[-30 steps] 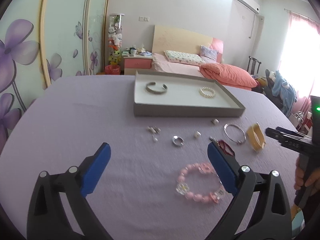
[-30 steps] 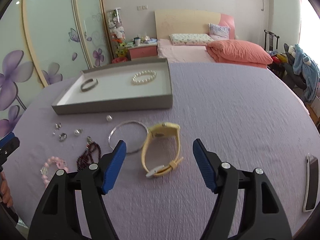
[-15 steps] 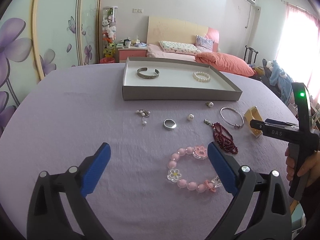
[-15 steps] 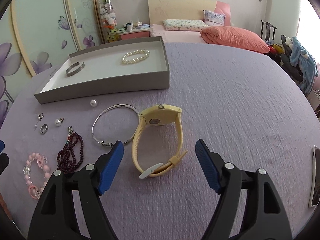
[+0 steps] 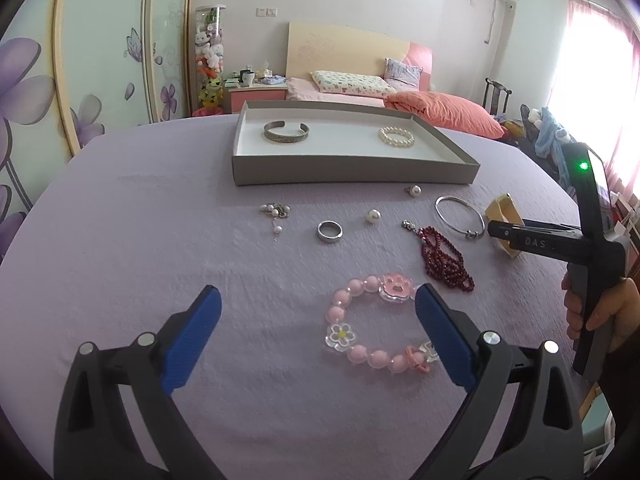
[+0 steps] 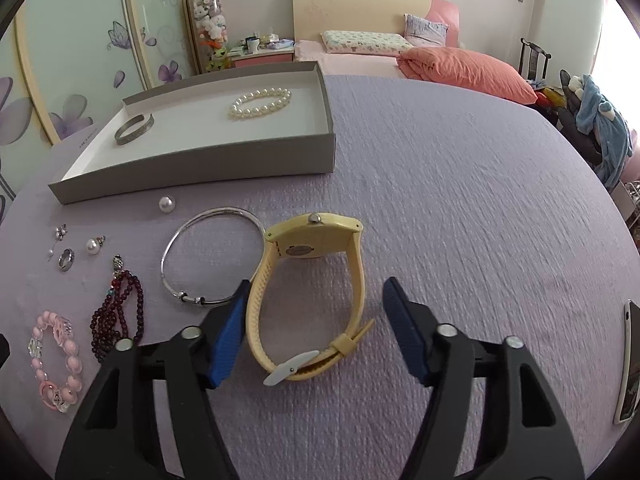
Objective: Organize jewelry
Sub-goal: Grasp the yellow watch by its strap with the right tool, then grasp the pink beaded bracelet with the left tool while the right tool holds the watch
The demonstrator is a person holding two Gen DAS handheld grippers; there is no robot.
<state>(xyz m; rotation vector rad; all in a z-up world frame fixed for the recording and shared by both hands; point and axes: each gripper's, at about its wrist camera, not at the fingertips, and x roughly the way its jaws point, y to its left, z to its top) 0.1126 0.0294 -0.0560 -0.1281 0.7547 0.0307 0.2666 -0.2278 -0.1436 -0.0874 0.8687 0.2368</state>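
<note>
A grey tray (image 5: pixel 352 168) (image 6: pixel 200 168) on the purple cloth holds a silver cuff (image 5: pixel 286 132) and a pearl bracelet (image 5: pixel 396 136). In front of it lie loose pieces. My left gripper (image 5: pixel 316 312) is open, low over the cloth, with the pink bead bracelet (image 5: pixel 376 322) just inside its right finger. My right gripper (image 6: pixel 316 300) is open around the strap of the yellow watch (image 6: pixel 312 296), which stands on its side. A thin silver bangle (image 6: pixel 208 256) lies left of the watch.
Dark red beads (image 5: pixel 444 258), a silver ring (image 5: pixel 329 231), loose pearls (image 5: pixel 373 216) and a small earring cluster (image 5: pixel 275 212) lie between the tray and the grippers. A phone (image 6: pixel 630 360) lies at the right table edge. A bed stands behind the table.
Both grippers have moved forward and lower towards the cloth. The watch now sits between the right gripper's fingers, and the pink bracelet is closer to the left gripper.
</note>
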